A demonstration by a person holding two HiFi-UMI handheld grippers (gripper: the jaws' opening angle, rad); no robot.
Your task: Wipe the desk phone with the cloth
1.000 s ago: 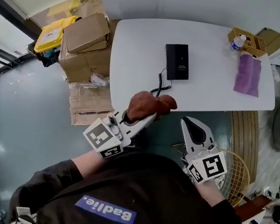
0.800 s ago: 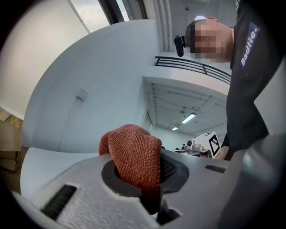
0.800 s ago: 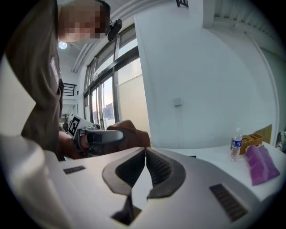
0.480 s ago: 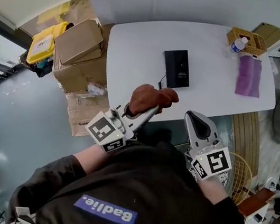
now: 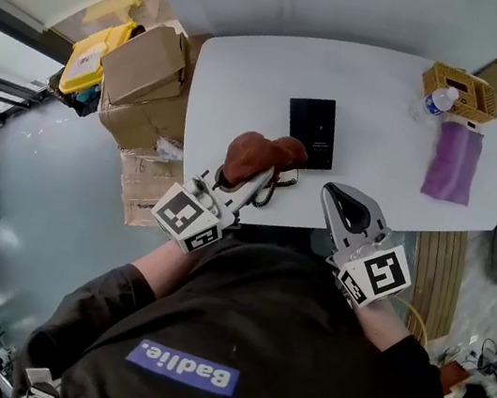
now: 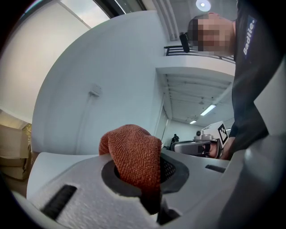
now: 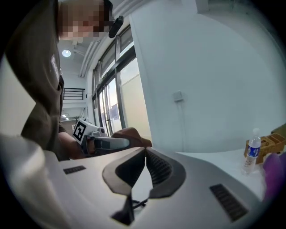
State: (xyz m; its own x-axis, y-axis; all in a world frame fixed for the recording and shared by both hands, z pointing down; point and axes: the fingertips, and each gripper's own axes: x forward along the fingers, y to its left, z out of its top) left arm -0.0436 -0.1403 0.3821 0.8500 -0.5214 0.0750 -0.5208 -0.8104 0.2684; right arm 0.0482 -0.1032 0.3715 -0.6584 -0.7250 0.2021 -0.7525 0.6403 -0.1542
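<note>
A white table (image 5: 252, 70) fills the middle of the head view. At its far right corner sits a yellow woven basket (image 5: 484, 92), and a clear water bottle (image 5: 440, 100) stands upright just beside it. On the near side of both, a purple cloth (image 5: 455, 163) lies flat near the table's right end. Off the left end, cardboard boxes (image 5: 143, 65) are piled on the floor, with a yellow-lidded bin (image 5: 92, 61) tucked just beyond them.

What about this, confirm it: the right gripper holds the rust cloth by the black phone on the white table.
Wrong gripper. The left gripper holds the rust cloth by the black phone on the white table; the left gripper view shows it pinched between that gripper's fingers. The right gripper is shut on nothing.
</note>
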